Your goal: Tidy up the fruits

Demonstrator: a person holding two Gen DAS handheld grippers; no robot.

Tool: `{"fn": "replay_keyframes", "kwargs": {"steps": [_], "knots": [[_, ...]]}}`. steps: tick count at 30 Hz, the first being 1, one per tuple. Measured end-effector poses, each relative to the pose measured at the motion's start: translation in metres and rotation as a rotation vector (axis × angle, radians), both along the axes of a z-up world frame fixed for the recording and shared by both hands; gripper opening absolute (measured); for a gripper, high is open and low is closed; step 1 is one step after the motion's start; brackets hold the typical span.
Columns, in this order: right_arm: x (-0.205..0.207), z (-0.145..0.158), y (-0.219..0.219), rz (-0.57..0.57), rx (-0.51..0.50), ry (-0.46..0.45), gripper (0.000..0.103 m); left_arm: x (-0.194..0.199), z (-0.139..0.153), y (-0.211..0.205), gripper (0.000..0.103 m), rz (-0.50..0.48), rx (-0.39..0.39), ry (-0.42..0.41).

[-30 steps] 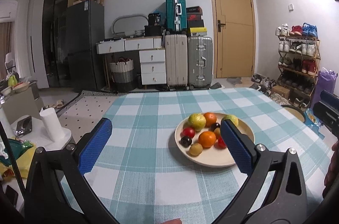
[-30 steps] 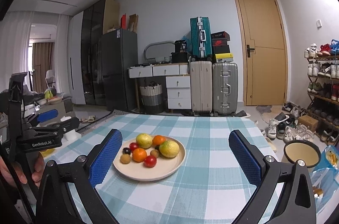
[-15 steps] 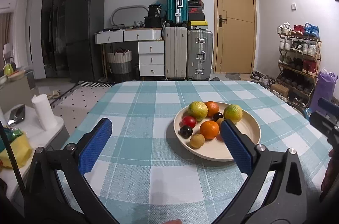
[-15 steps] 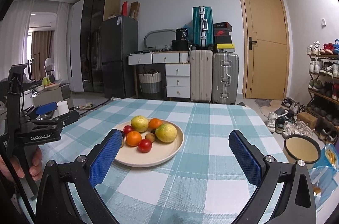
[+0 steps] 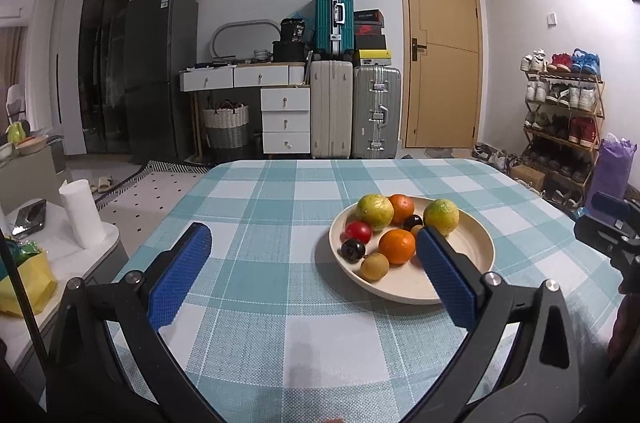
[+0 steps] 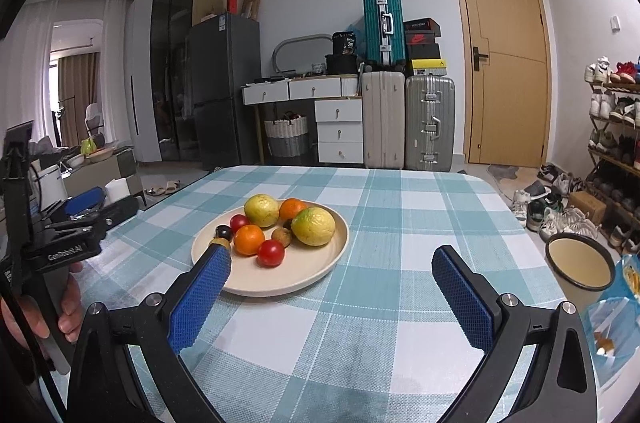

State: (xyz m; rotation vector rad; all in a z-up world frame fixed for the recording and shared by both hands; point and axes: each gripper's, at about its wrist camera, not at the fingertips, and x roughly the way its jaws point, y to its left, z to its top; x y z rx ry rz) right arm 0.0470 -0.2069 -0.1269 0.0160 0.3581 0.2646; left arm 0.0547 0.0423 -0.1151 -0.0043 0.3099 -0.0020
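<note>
1. Stacked suitcases [image 5: 354, 111], a white drawer unit [image 5: 285, 121] and a wooden door [image 5: 442, 43] lined the far wall of the room, with a loaded shoe rack [image 5: 564, 115] to the right.
2. Filling the foreground was a table [image 5: 280, 303] under a teal-and-white checked cloth.
3. Over its near edge, the left gripper [image 5: 312, 275] was held with its blue-padded jaws spread wide and nothing between them; its right pad overlapped the plate in the left wrist view.
4. Beside it, the right gripper [image 6: 332, 287] likewise stood wide apart and carried nothing, its left pad crossing the plate's near-left rim in the right wrist view.
5. Near the middle of the table sat a cream plate [image 6: 316, 263] holding all the fruit.
6. Two yellow-green citrus fruits [image 6: 313, 226] were the biggest pieces, one at the back left and one at the right.
7. Two oranges [image 6: 249, 239] lay among them, one at the back and one toward the front.
8. Two red tomatoes [image 6: 271, 252] rested beside the front orange.
9. A dark plum [image 5: 353, 248] and a small brown fruit [image 5: 374, 266] sat at the plate's left edge.
</note>
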Motion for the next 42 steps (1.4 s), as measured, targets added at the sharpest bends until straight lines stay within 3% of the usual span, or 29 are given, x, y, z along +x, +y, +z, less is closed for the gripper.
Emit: {"fn": "replay_keyframes", "kwargs": {"steps": [8,42], "knots": [[-0.012,0.002,0.009,0.033,-0.036,-0.066,0.103,0.0,-0.001,0.0,0.102,0.001,0.0,-0.001],[-0.01,0.001,0.007,0.035,-0.032,-0.063,0.103,-0.001,-0.001,0.0,0.102,-0.001,-0.002,-0.001]]}}
